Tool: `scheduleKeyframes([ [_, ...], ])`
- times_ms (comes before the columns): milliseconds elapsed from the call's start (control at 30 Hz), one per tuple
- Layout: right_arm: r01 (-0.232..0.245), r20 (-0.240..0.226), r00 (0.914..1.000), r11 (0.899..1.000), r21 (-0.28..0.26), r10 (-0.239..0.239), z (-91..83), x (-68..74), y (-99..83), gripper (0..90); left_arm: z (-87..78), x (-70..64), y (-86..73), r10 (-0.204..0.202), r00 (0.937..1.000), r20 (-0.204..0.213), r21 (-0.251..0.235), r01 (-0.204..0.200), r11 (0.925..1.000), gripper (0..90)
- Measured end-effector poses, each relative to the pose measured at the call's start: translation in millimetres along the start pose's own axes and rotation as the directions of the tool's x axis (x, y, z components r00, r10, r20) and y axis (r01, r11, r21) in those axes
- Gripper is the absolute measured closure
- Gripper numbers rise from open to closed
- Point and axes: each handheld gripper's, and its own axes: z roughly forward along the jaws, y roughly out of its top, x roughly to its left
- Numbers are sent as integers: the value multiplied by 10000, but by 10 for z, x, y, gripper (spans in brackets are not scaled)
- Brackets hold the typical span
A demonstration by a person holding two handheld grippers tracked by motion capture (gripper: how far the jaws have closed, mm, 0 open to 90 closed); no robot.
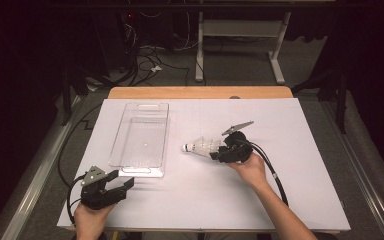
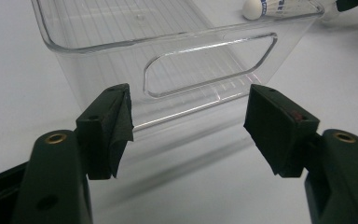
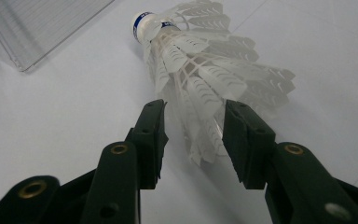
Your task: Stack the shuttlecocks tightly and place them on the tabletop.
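Observation:
A white feather shuttlecock with a blue band on its cork lies to the right of a clear plastic bin, cork pointing at the bin. My right gripper is shut on the tail of its feather skirt. In the right gripper view the jaws press the feathers from both sides around my right gripper. My left gripper stands open just short of the bin's near end. In the left gripper view the bin's handle cutout faces my left gripper, with the shuttlecock beyond.
A white sheet covers the wooden table. The bin holds nothing. The right gripper's cable trails along the forearm. Beyond the table lie floor cables and a white desk frame.

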Motion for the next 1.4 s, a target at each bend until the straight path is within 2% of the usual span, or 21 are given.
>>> scheduleKeyframes([
  [600,170,92,9998,9997,-155,-169,-49,35,-47,519,1,-5,1,2,10000,-3,-10,-2,10000,330],
  [1400,315,-69,9995,9992,-254,-317,109,107,41,531,5,12,-1,-76,10000,4,23,76,10000,330],
])
